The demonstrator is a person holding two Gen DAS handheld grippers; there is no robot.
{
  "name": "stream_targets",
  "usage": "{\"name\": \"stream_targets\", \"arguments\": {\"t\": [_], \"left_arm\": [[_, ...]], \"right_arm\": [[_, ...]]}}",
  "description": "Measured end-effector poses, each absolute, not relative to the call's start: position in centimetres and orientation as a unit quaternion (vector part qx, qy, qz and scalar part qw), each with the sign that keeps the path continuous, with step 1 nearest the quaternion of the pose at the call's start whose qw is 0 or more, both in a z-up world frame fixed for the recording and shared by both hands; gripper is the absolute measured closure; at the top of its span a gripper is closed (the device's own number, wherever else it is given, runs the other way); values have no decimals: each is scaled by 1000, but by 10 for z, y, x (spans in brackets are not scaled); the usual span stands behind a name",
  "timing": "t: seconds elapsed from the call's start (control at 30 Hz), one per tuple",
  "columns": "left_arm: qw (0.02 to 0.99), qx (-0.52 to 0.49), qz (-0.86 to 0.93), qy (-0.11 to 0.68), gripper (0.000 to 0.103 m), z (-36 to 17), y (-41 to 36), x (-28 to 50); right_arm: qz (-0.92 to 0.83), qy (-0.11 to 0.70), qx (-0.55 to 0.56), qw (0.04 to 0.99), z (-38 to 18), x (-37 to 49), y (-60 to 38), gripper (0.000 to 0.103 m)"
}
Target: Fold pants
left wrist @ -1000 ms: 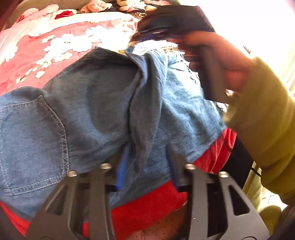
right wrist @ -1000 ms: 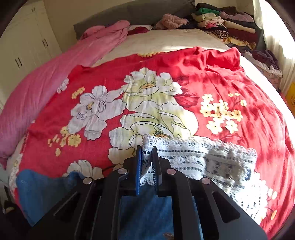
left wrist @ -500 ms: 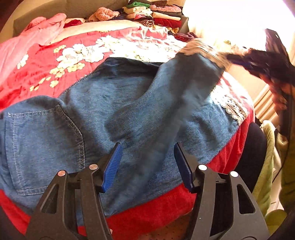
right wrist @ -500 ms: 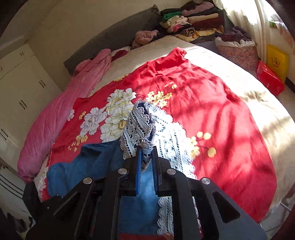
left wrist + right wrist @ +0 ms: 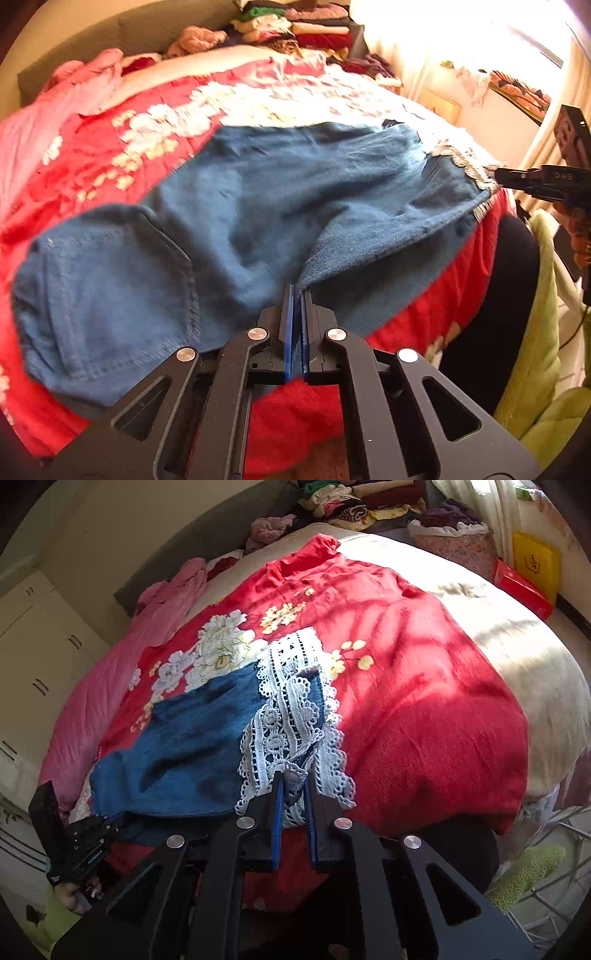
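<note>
1. Left gripper point(image 5: 295, 291) clamps tight on the near denim edge of the pants point(image 5: 258, 206).
2. Right gripper point(image 5: 293, 779) pinches their white lace hem point(image 5: 291, 709).
3. Pants lie spread across the red floral bedspread point(image 5: 424, 701).

Pants point(image 5: 192, 734): blue denim, white lace hem point(image 5: 291, 716). Bedspread point(image 5: 417, 686): red, white and yellow flowers. Blanket point(image 5: 110, 686): pink. Gripper pads point(image 5: 289, 325): blue.
</note>
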State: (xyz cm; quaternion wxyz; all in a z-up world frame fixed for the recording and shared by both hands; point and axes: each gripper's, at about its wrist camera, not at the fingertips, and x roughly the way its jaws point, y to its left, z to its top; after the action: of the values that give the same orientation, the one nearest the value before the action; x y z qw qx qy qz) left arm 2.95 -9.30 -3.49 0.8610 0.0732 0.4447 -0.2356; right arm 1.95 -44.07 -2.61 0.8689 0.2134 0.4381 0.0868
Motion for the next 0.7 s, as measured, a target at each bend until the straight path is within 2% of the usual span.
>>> {"name": "stream_targets", "arguments": {"t": [0.27,0.3,0.37,0.43,0.53,0.7], "left_arm": [[846,87,-246,465,101,-55,-104,26],[845,87,-247,466,99,-55,-105,25],[845,87,-248,466,90,-54,-103,22],[846,88,-248,463,64,-48,-99,16],[855,87,-242,450,59,-36,-87,8],[888,40,-178,422,40,-5,-31,7]], "right_arm": [[49,449,187,872,-41,22,-442,92],[47,448,185,874,-40,21,-442,90],[37,446,174,877,-36,20,-443,85],[26,433,170,885,-29,16,-447,75],[11,399,162,902,-8,6,-455,66],[41,383,136,913,6,6,-439,64]]}}
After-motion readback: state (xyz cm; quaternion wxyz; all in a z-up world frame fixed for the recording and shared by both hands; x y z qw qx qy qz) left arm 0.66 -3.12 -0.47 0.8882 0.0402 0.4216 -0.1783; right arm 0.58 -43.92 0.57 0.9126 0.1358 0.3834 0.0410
